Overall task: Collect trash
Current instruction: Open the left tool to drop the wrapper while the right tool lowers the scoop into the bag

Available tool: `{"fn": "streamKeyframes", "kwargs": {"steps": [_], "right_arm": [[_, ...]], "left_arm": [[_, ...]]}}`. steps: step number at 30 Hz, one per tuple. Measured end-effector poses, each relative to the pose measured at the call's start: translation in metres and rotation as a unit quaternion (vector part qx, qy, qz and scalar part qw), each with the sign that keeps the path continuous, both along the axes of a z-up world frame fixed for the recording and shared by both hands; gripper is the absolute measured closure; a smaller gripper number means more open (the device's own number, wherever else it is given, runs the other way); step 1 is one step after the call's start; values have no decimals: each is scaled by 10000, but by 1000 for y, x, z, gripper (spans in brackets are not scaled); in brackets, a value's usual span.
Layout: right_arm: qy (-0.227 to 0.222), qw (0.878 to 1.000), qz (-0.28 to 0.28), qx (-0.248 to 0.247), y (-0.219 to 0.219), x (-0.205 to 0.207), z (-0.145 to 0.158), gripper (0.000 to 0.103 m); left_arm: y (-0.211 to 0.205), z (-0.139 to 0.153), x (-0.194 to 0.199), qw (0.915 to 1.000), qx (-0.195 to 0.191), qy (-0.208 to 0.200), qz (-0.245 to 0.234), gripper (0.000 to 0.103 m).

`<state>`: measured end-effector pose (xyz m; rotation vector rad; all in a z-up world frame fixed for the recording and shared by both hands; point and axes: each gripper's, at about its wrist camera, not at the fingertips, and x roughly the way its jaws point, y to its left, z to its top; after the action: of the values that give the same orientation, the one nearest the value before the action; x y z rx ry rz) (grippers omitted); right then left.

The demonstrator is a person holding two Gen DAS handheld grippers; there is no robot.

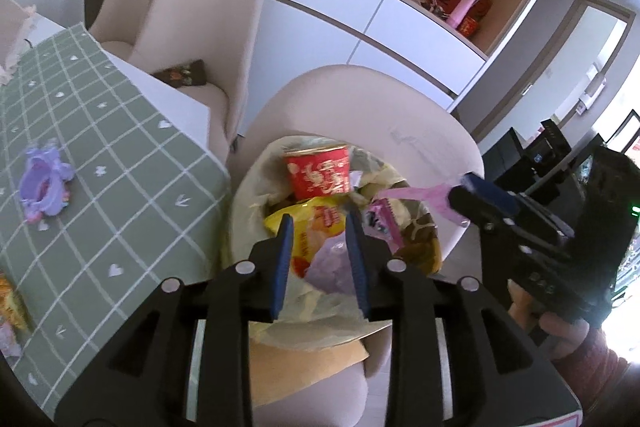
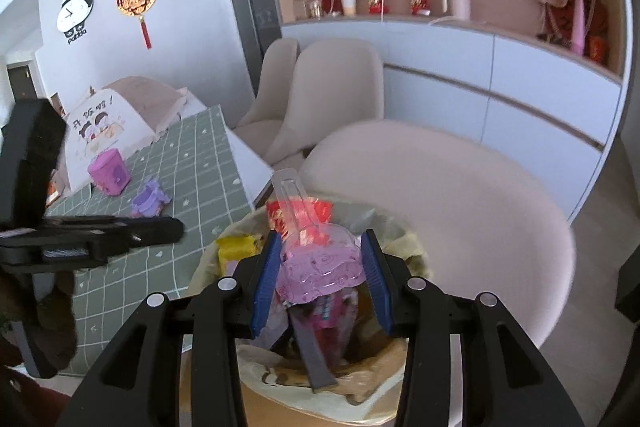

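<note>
We held both grippers over the lined trash bin (image 1: 248, 211), where a red cup (image 1: 318, 173) and a yellow snack bag (image 1: 316, 231) already lay. The left gripper (image 1: 318, 227) had its fingers apart with nothing between them. The right gripper (image 2: 320, 259) had its fingers clamped on a transparent purple lid (image 2: 320, 263) just above the bin. We judged that the lid could fall beside the bin if released too early, since its long tab reached over the rim. Only the right view showed the pink cup (image 2: 109, 173) on the table (image 2: 192, 163); only the left view showed a person's hand (image 1: 560, 331).
</note>
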<state>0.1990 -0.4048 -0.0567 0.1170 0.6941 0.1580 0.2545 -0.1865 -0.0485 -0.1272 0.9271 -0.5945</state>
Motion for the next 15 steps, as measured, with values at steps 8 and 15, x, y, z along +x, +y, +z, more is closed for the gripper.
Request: {"fn": "streamKeyframes", "kwargs": {"steps": [8, 15], "right_arm": [[658, 9977, -131, 49, 2, 21, -46, 64], [794, 9966, -199, 110, 0, 28, -57, 64]], "left_arm": [[29, 5, -18, 9994, 164, -169, 246, 76], [47, -1, -25, 9987, 210, -107, 441, 76]]}}
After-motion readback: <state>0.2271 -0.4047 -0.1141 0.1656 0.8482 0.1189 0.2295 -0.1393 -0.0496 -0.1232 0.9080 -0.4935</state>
